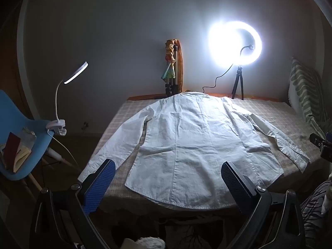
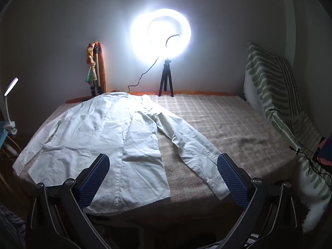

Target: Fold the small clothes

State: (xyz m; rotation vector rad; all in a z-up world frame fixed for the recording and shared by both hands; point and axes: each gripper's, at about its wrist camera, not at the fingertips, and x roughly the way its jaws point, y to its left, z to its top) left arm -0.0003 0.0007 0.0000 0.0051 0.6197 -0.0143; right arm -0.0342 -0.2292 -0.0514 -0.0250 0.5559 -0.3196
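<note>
Nearest me, both grippers hang over the front edge of the table (image 2: pixel 238 124), tilted down, jaws spread wide with nothing between them. The left gripper (image 1: pixel 168 176) frames the hem of the shirt (image 1: pixel 186 137), and the right gripper (image 2: pixel 164 170) sits over the hem's right corner and the cuff of the right sleeve (image 2: pixel 186 141). The shirt lies flat, apparently back side up, hem toward me and collar at the far side, both sleeves angled outward; the left sleeve (image 1: pixel 116 137) runs to the table's left edge. Nothing is folded yet, so I judge the first move is to bring a sleeve across the back. To do it well, pinch the cuff alone, not the cloth under it, lift low, and lay it straight so the creases do not bunch. Beyond the collar a ring light (image 2: pixel 161 33) glares against the wall, bleaching the fabric's detail there.
</note>
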